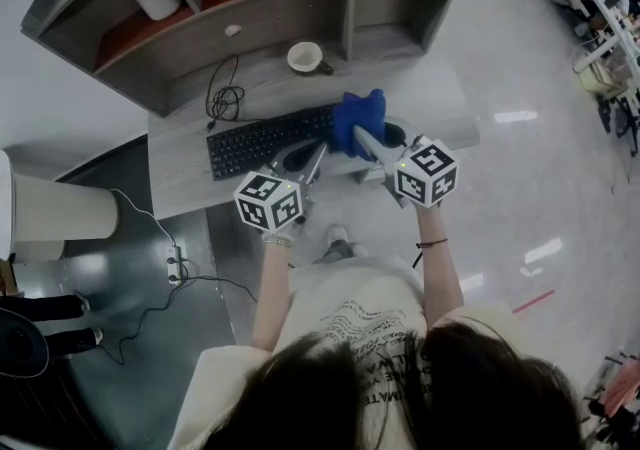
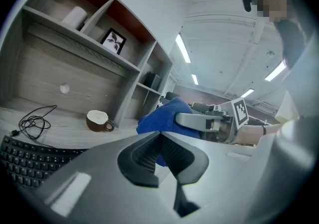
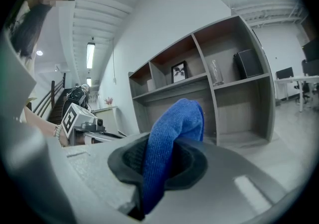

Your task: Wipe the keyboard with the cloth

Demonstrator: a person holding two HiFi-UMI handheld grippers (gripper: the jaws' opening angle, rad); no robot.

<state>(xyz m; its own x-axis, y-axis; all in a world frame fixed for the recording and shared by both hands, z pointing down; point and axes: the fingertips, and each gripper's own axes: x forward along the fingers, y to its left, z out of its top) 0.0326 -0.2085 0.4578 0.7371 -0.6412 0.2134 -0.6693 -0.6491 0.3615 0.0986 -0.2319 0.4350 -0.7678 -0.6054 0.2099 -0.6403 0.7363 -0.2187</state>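
Right hand-held gripper (image 3: pixel 159 161): jaws clamped on a soft blue terry cloth (image 3: pixel 172 128), pinched approx. mid-fold. One lobe sticks up past the pads, the rest hangs below. Left hand-held gripper (image 2: pixel 160 141): jaws together, nothing btwn them; it sits just beside the right one, at its 9 o'clock in the head view.

Cloth (image 1: pixel 355 118) is over the 3 o'clock end of the flat black computer keyboard (image 1: pixel 265 138), which lies on the grey wood-grain tabletop (image 1: pixel 190 178). Can't tell whether the cloth touches the keys. A loose black cable (image 1: pixel 225 98) is coiled at the keyboard's 11 o'clock, and a white-and-brown ceramic mug (image 1: pixel 305 57) stands at the cloth's 11 o'clock, well apart.

Handling, as a judgement: the cloth looks light, limp and grippy, so it shouldn't slip but will flop and bunch. The hold on the fold looks OK; leaving enough free fabric below the jaws lets fabric, not plastic, meet the keys. The keyboard is light and may slide under a sideways wipe, so the empty left hand-held gripper could steady it at the 9 o'clock end. Keycaps can snag, so use light pressure.
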